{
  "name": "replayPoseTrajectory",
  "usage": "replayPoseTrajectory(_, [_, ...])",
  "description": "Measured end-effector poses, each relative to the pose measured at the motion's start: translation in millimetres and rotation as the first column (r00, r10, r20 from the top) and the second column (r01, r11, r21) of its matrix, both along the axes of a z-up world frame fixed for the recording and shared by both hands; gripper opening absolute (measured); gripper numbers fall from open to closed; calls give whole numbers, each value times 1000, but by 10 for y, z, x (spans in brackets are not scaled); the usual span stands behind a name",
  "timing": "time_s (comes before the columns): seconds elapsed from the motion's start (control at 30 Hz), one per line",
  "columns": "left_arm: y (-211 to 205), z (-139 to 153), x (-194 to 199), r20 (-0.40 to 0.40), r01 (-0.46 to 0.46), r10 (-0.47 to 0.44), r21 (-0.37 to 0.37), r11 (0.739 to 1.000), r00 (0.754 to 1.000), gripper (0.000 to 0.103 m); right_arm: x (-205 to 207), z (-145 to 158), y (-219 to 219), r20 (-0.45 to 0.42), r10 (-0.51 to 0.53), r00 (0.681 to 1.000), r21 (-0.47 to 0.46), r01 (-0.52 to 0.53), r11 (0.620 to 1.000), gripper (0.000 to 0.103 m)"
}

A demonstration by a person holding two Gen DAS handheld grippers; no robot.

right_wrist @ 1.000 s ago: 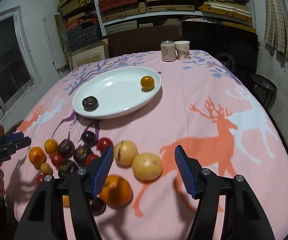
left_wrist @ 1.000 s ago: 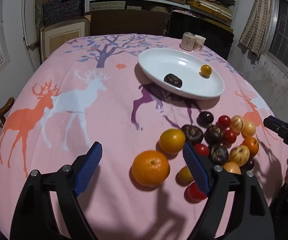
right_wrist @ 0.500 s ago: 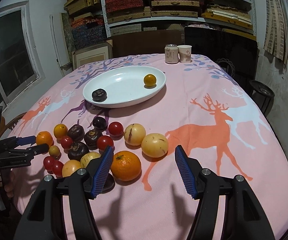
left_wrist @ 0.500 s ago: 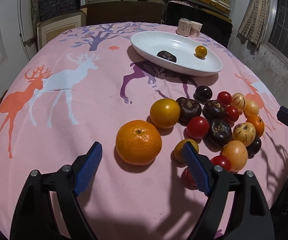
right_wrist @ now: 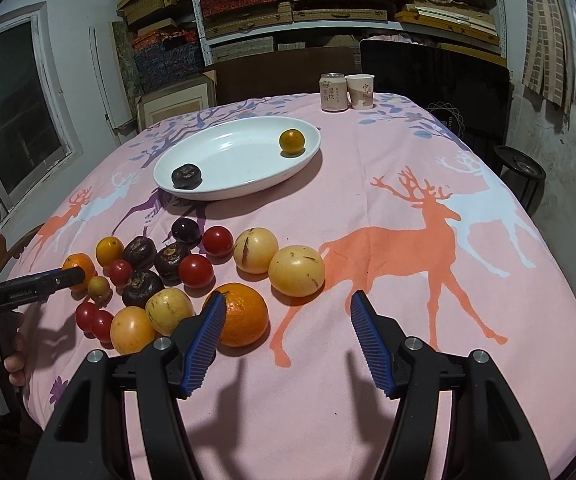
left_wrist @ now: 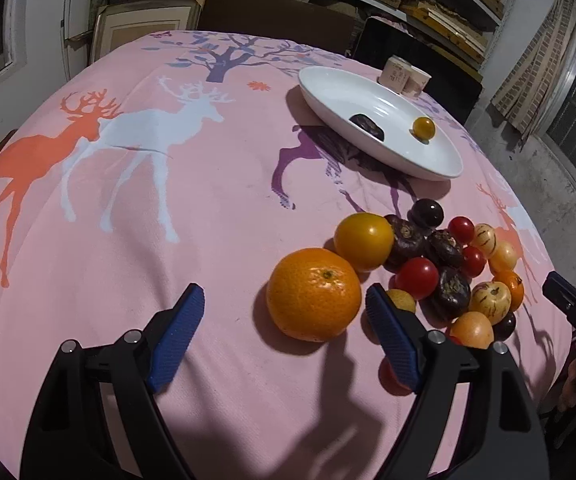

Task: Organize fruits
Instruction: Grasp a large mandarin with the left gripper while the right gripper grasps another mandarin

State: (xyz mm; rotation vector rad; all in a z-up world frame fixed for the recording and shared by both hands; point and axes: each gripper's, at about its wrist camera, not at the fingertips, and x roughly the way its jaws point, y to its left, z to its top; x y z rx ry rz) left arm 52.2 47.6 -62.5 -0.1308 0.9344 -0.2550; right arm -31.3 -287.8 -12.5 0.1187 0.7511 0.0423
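The left gripper [left_wrist: 284, 316] is hovering with its fingers spread wide and nothing between the pads, the big orange [left_wrist: 314, 294] sitting just inside its right finger at the near end of the fruit pile [left_wrist: 443, 264]. The right gripper [right_wrist: 284, 320] is hanging with fingers apart too, gripping nothing, a pale yellow fruit [right_wrist: 296, 270] lying just beyond them. The white plate [right_wrist: 224, 148] is holding one dark fruit [right_wrist: 186, 175] and one small yellow fruit [right_wrist: 291, 141].

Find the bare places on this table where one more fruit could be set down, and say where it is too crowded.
Free: the middle of the white plate, between the dark fruit and the small orange fruit; the tablecloth right of the pale yellow fruit. Crowded: the fruit cluster below the plate.
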Motion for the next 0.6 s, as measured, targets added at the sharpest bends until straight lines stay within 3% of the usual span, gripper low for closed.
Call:
replayPoseTrajectory(0.07, [-3, -15, 10, -3, -1, 1, 11, 1000, 1000, 82, 6, -7, 7, -4, 2, 1000, 0, -2, 1000, 66])
replayPoseTrajectory(0.23, [-205, -20, -21, 18, 33, -36, 145, 989, 999, 80, 13, -16, 19, -9, 8, 1000, 1, -8, 1000, 66])
replayPoseTrajectory(0.37, [-356, -54, -39, 15, 99, -105, 202, 974, 994, 60, 14, -16, 24, -9, 8, 1000, 2, -8, 1000, 66])
replayPoseTrajectory(0.4, [-382, -48, -55, 24, 112, -119, 208, 972, 993, 54, 13, -16, 22, -10, 8, 1000, 1, -8, 1000, 66])
replayPoseTrajectory(0.47, [-409, -52, -71, 31, 123, -133, 222, 967, 991, 51, 10, -14, 23, -9, 8, 1000, 2, -8, 1000, 66])
replayPoseTrajectory(0.6, [-321, -9, -99, 59, 115, -126, 164, 980, 990, 47, 8, -21, 39, -15, 18, 1000, -2, -18, 1000, 66])
